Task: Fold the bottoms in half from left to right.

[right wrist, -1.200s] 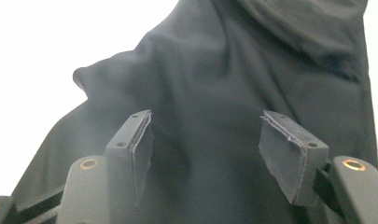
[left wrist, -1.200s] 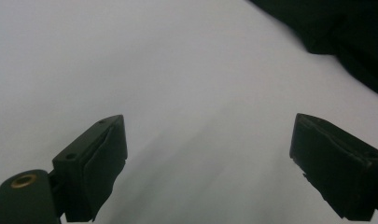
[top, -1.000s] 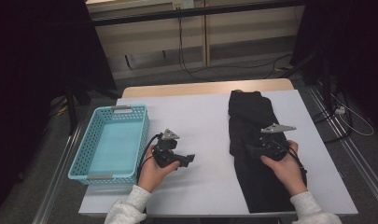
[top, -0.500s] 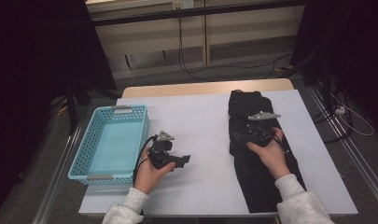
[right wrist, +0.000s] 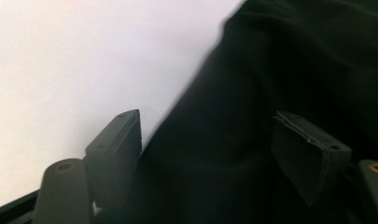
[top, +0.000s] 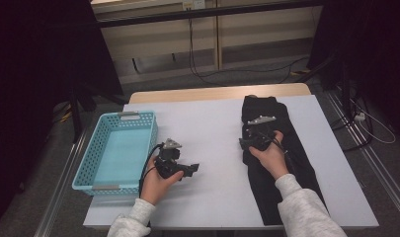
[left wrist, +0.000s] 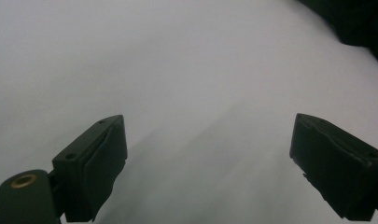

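A long black garment (top: 299,158) lies flat down the right side of the white table (top: 207,128). My right gripper (top: 246,142) hovers low over the garment's left edge, about a third of the way down from its far end. In the right gripper view its jaws (right wrist: 207,119) stand open and have just been opening; the dark cloth (right wrist: 294,60) lies under and between them, and the pads do not press on it. My left gripper (top: 191,169) rests near the table's front, right of the basket, open over bare white table (left wrist: 186,70) with nothing between its jaws (left wrist: 207,120).
A light blue plastic basket (top: 138,115) stands at the table's left side with nothing in it. Bare tabletop lies between the basket and the garment. Beyond the far edge are a floor with cables and dark stands.
My right hand has moved left and farther up the garment, from its middle to its left edge. The left hand has stayed about where it was.
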{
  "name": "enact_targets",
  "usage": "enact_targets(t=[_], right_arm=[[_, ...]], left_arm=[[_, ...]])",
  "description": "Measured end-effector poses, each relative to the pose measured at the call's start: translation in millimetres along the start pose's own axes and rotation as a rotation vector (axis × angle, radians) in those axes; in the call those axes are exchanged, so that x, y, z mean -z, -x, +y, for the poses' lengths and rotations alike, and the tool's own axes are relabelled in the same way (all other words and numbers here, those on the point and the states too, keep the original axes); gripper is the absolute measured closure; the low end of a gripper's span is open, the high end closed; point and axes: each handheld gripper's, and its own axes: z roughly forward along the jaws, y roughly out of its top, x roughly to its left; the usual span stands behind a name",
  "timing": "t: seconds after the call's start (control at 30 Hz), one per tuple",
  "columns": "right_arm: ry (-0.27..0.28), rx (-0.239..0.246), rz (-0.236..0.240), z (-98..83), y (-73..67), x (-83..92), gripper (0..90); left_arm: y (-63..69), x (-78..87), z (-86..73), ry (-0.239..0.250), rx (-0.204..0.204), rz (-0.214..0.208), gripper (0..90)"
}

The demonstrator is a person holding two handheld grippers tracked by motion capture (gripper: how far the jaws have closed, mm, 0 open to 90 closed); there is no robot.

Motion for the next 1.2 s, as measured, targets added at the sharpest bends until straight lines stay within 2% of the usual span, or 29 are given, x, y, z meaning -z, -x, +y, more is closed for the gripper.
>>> enact_targets(t=[0.07,0.2,0.3,0.37,0.53,0.77,0.97,1.07,1.2], right_arm=[[0.005,-0.011,0.002,-1.9,4.2,0.7,25.5],[0.008,-0.008,0.000,-1.3,3.8,-0.3,29.3],[0.022,-0.007,0.000,0.2,5.1,-1.6,41.0],[0.020,-0.008,-0.003,2.2,5.2,-2.5,45.7],[0.017,-0.011,-0.006,3.5,6.5,-2.2,57.9],[0.027,-0.011,-0.018,1.5,16.1,-0.8,80.9],[0.033,-0.010,0.000,1.0,19.5,-0.7,83.1],[0.048,-0.036,0.031,-0.2,22.8,0.5,83.7],[0.044,-0.015,0.034,1.2,20.6,1.9,83.9]], left_arm=[[0.3,0.3,-0.9,-0.009,0.000,-0.002,11.1],[-0.5,0.8,-2.9,-0.011,0.002,0.001,11.1],[-3.2,2.5,-3.2,0.006,0.016,0.012,11.1],[-4.4,4.0,-2.9,0.007,0.018,0.008,11.1],[-1.5,3.6,-3.6,0.004,0.009,0.012,11.1],[-0.9,4.5,-4.7,0.001,0.010,0.013,11.1],[-1.1,5.8,-5.5,-0.004,0.020,0.010,11.0],[-1.0,6.7,-3.7,0.001,0.015,0.009,11.0],[-1.0,6.1,-2.2,-0.002,0.017,0.000,11.0]])
